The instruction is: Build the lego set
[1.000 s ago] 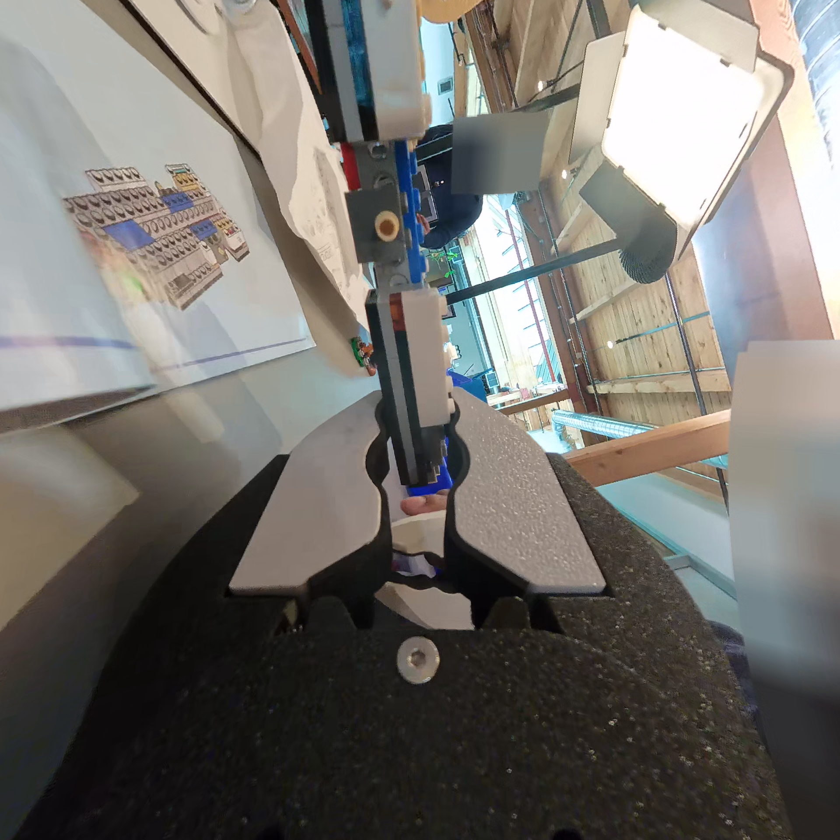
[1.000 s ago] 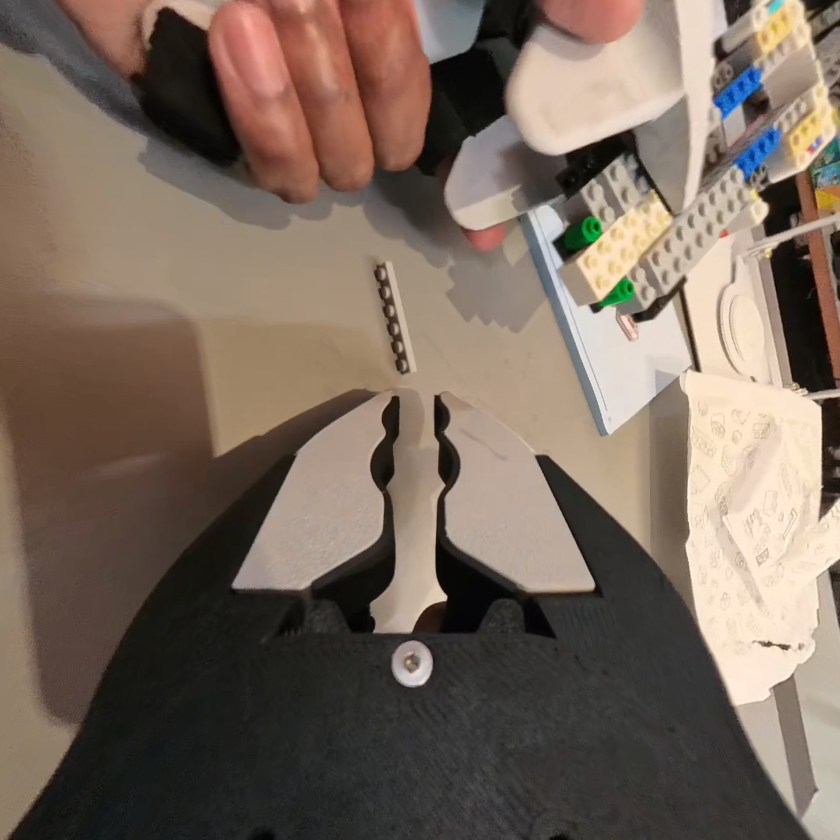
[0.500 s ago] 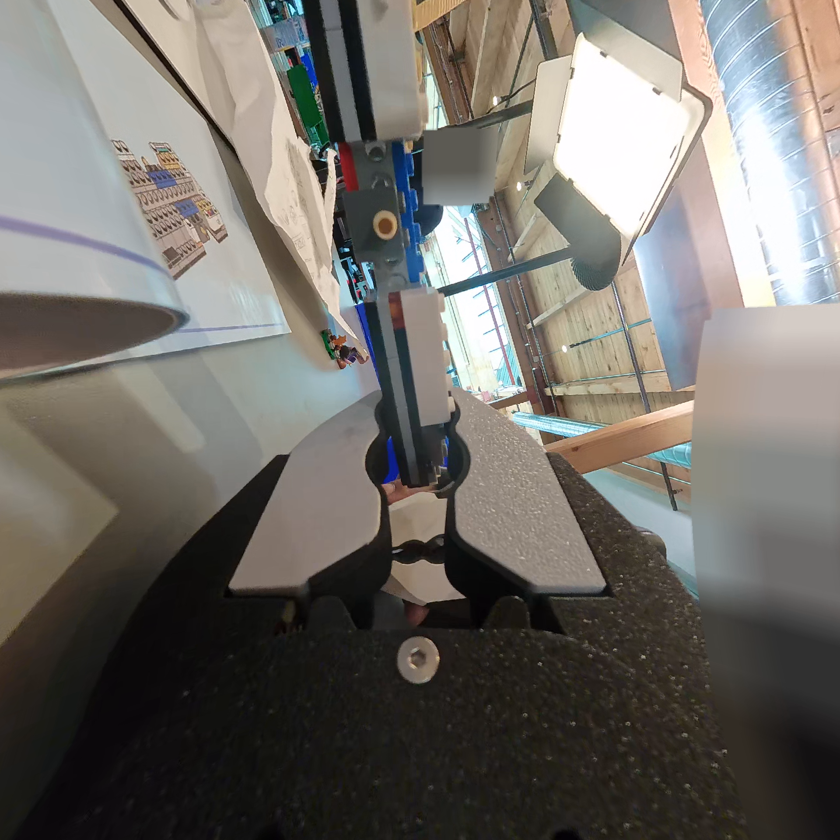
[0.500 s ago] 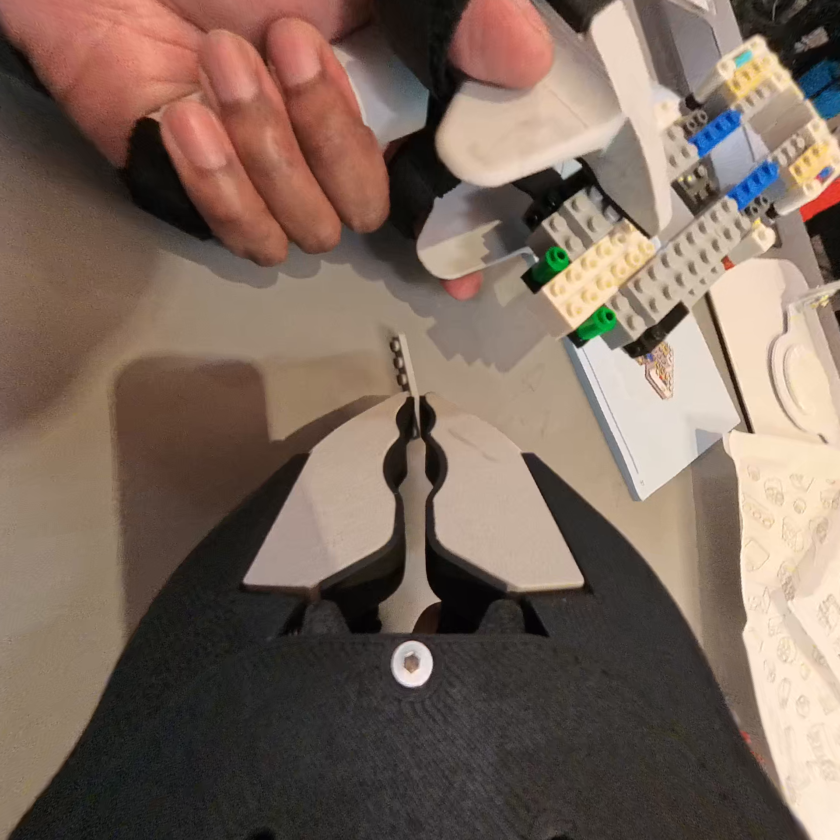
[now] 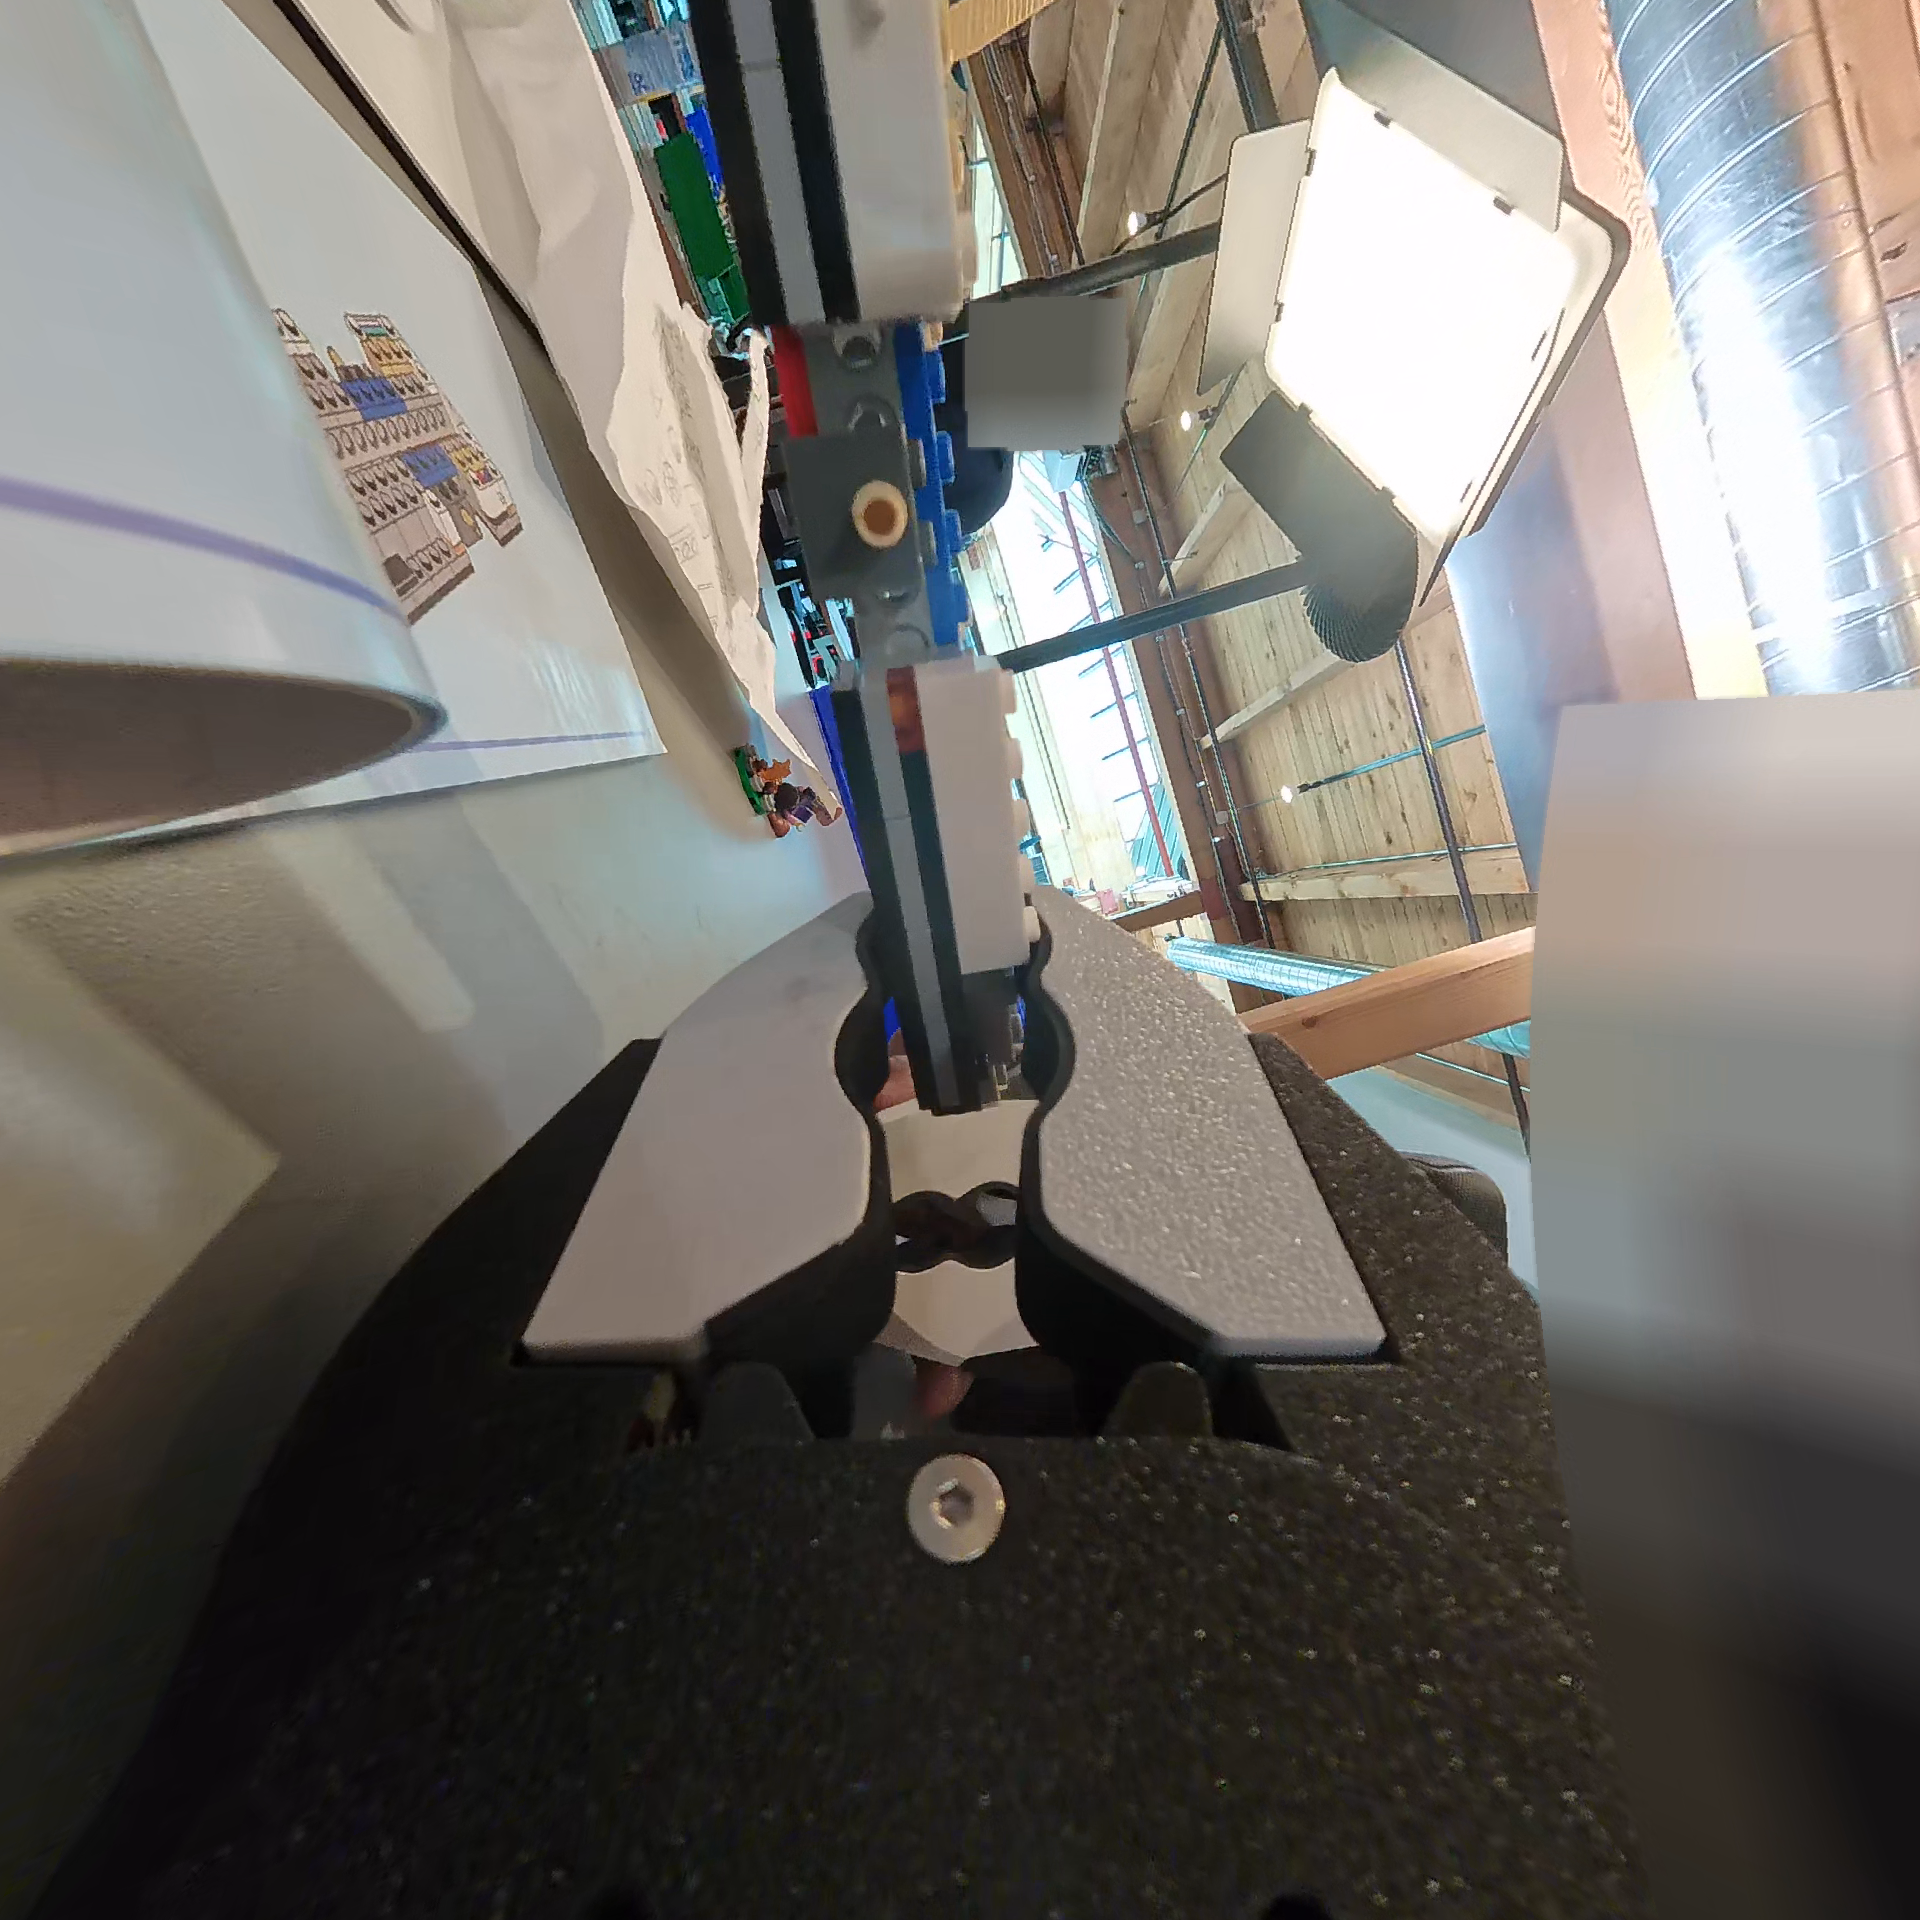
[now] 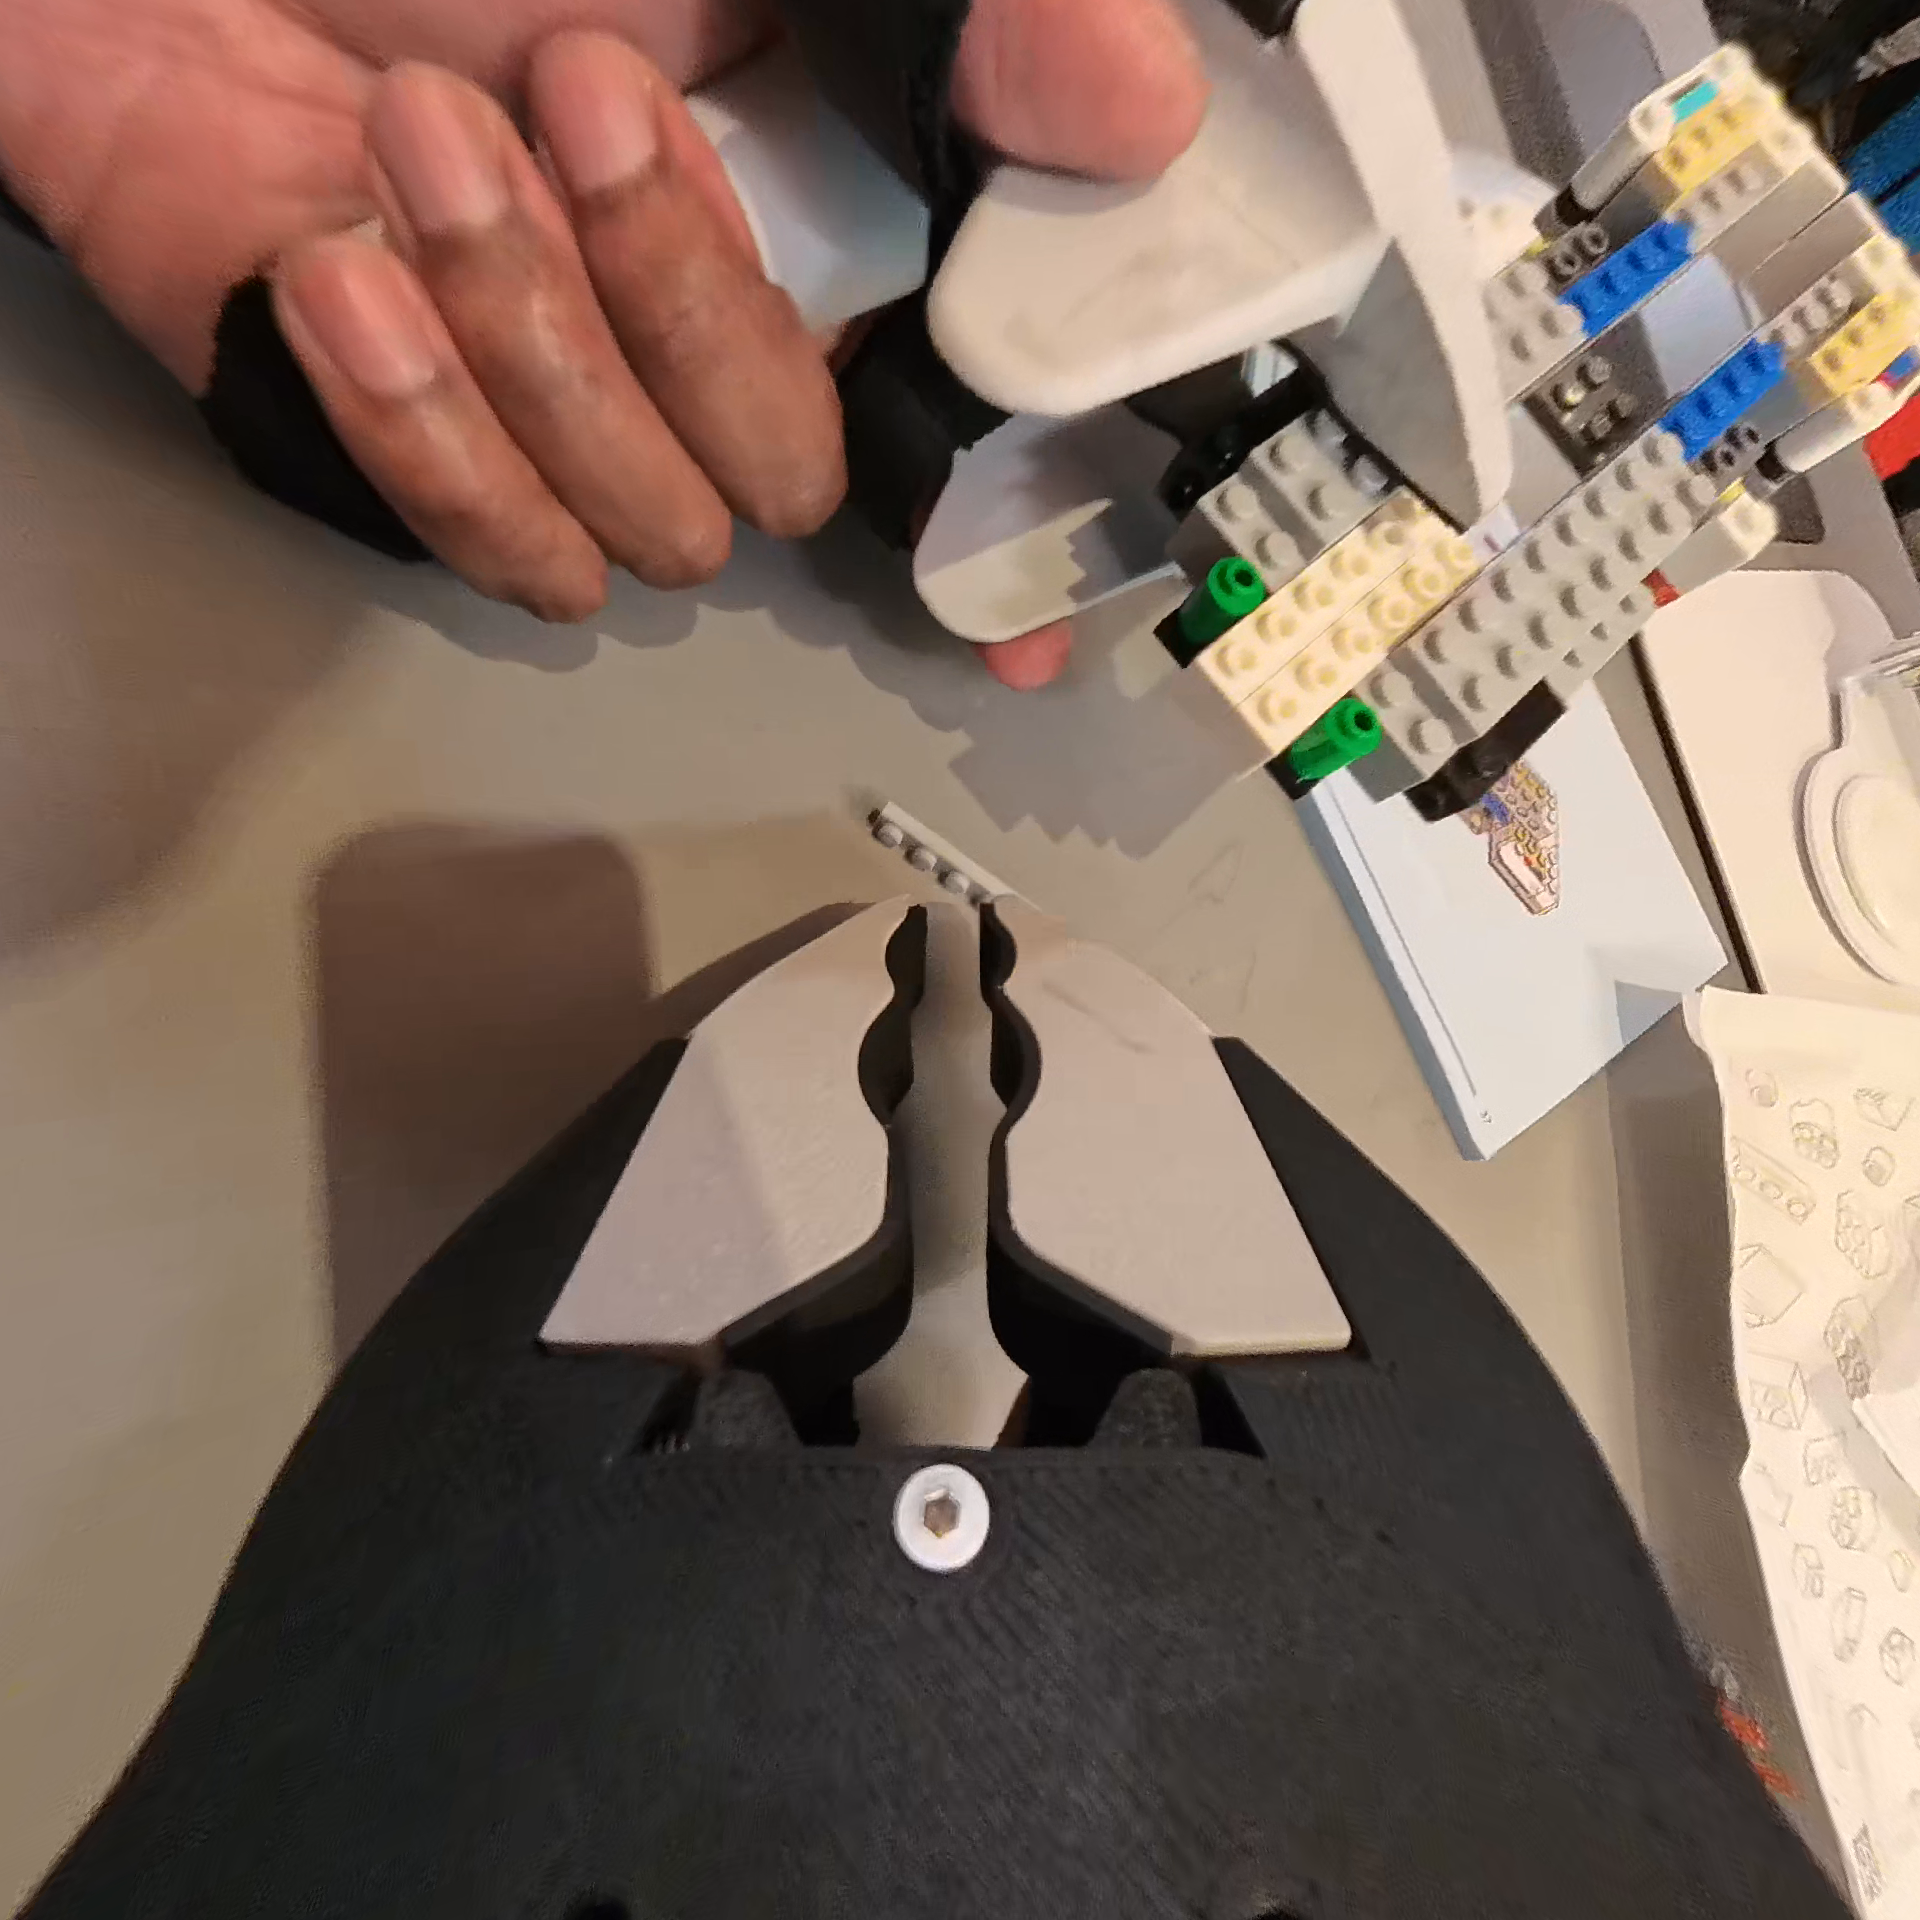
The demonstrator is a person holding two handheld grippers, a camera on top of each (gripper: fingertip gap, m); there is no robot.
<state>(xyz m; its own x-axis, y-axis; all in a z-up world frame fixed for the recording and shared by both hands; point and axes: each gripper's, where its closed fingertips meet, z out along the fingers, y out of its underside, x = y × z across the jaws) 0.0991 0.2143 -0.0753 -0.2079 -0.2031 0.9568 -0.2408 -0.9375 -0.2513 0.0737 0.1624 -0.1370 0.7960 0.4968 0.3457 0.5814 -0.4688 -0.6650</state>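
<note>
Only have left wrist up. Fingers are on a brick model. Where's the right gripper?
Observer: Right gripper is low over the table, fingers slightly apart with nothing between them.
Operator: Any part near it?
Observer: A thin grey plate lies on the table just past its fingertips, its near end by the right-hand tip.
Operator: What's under my model?
Observer: From the right wrist, the model hangs in the air over the corner of a booklet; a hand grips the left gripper's handle.

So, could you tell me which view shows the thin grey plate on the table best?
The right wrist view: the plate lies just beyond the right gripper, studs visible, near end hidden behind a fingertip. The left wrist view does not show it.
</note>
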